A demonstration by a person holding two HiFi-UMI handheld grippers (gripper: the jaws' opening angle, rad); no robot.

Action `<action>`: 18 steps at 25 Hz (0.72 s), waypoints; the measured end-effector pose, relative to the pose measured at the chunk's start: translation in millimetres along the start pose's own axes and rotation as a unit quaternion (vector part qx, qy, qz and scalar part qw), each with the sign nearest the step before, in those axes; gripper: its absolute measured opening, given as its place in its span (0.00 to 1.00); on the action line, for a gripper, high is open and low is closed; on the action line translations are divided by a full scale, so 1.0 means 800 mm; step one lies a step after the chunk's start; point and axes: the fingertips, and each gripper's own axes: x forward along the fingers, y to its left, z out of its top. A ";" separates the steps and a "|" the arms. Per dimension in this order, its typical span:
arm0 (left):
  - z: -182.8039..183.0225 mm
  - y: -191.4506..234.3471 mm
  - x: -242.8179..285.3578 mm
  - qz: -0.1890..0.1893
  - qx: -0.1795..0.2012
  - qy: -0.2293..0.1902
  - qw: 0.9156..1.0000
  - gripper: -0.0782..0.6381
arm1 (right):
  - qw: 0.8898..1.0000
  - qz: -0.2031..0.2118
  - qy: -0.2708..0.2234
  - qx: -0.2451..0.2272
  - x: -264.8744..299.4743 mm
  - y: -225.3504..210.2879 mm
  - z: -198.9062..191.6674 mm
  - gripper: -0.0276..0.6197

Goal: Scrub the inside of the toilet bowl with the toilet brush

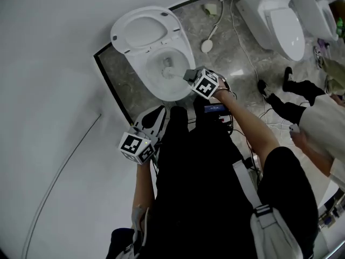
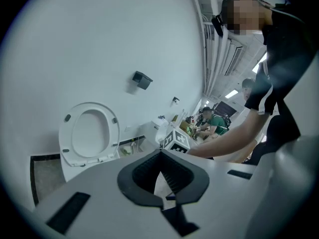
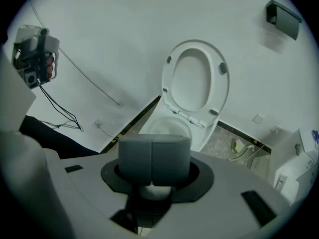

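Note:
A white toilet (image 1: 152,47) stands against the white wall with its seat and lid (image 1: 144,30) raised; the same toilet (image 3: 192,91) fills the right gripper view. The toilet brush (image 1: 168,71) has its head down inside the bowl (image 1: 171,86). My right gripper (image 1: 190,75) hangs over the bowl's near rim, shut on the brush handle. In the right gripper view its pads (image 3: 137,156) are pressed together, with a white piece showing just beneath them. My left gripper (image 1: 153,120) is held low beside the bowl's left front, open and empty. In the left gripper view it (image 2: 162,177) points past the raised seat (image 2: 88,133).
Two more white toilets (image 1: 277,18) stand at the top right. A spray hose (image 1: 208,43) and a small item lie on the marble floor (image 1: 245,63) behind the bowl. Another person's shoes (image 1: 287,82) are at the right. A thin cable (image 1: 64,163) runs down the wall.

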 end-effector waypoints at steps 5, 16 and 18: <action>0.026 -0.001 -0.003 0.002 0.017 -0.019 1.000 0.12 | 0.997 -0.002 -0.066 0.034 -0.065 -0.005 0.029 0.29; 0.082 -0.007 -0.015 0.006 0.059 -0.053 0.997 0.12 | 0.974 -0.025 -0.218 0.050 -0.221 -0.011 0.085 0.29; 0.091 -0.009 -0.020 0.008 0.064 -0.058 0.996 0.12 | 0.968 -0.027 -0.243 0.062 -0.249 -0.011 0.093 0.29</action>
